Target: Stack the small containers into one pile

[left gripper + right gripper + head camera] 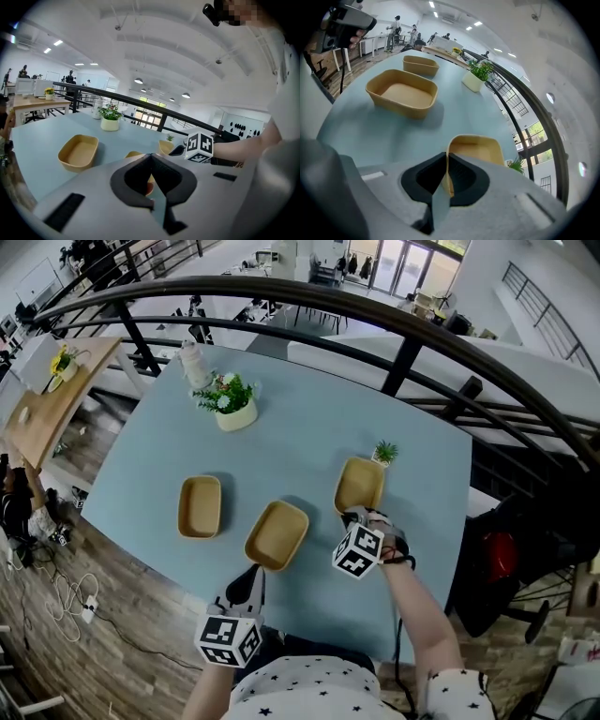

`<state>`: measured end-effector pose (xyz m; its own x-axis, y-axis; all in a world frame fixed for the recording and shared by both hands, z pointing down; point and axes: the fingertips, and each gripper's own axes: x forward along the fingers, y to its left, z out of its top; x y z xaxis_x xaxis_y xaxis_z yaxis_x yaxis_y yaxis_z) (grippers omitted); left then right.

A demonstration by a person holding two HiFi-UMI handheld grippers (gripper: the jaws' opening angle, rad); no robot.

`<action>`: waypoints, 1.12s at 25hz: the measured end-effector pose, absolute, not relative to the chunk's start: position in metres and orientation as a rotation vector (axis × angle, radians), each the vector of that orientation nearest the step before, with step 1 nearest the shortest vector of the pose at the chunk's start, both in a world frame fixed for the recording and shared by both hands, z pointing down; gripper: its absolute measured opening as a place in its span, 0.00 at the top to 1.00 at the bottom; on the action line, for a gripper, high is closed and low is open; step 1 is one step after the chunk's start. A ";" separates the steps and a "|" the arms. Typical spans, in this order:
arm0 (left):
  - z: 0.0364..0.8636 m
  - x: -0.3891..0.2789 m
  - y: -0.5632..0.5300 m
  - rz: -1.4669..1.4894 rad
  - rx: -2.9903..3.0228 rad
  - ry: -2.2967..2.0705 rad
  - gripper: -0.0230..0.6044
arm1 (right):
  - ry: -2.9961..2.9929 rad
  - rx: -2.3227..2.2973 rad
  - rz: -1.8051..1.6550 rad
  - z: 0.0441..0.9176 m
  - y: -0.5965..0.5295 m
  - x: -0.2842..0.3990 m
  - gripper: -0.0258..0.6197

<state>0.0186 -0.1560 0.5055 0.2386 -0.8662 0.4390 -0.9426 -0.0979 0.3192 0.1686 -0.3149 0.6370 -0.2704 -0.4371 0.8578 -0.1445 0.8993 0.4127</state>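
Three containers sat apart on the table [309,418], none of them stacked yet: the left container [200,506], the middle container [277,534] close to the near edge, and the right container [360,485] farther in and toward the right edge. The right tool [446,176] was clamped on the near rim of the right container, one jaw inside the wall and one outside. The middle container lay just to that tool's left and a little nearer the near edge, its long axis running roughly the same way as the held one's, so little turning looked necessary. The left tool [152,176] hung over the near edge just short of the middle container, jaws together on nothing.
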 end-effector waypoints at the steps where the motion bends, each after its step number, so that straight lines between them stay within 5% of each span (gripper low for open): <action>1: 0.507 0.016 -0.154 0.185 1.981 -1.653 0.96 | -1.841 0.435 -0.305 0.636 -0.314 0.168 0.93; 16: 0.503 -0.015 -0.141 0.175 2.036 -1.636 0.96 | -1.866 0.505 -0.378 0.586 -0.284 0.141 0.93; 28: 0.492 -0.092 -0.144 0.193 2.099 -1.603 0.96 | -1.903 0.500 -0.429 0.555 -0.252 0.036 0.93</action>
